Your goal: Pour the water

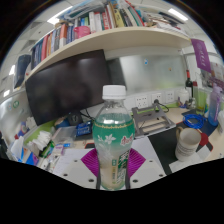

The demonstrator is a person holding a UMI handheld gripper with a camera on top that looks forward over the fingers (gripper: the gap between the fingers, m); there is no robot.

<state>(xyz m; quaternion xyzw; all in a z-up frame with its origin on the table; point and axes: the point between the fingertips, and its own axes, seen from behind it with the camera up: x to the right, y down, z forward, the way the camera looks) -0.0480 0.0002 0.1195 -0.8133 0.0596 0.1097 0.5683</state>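
A clear plastic bottle (113, 135) with a white cap and a green label stands upright between my fingers. My gripper (113, 163) is shut on the bottle: both purple pads (90, 163) press against its sides at label height. The bottle is held up above the desk (160, 150), and its lower part is hidden below my fingers. A white cup (187, 143) stands on the desk to the right of the bottle, beyond my fingers.
A dark monitor (68, 88) stands behind the bottle to the left. A shelf of books (95, 25) runs above it. The desk is cluttered with small items on the left (40, 148) and a blue object (196, 121) on the right.
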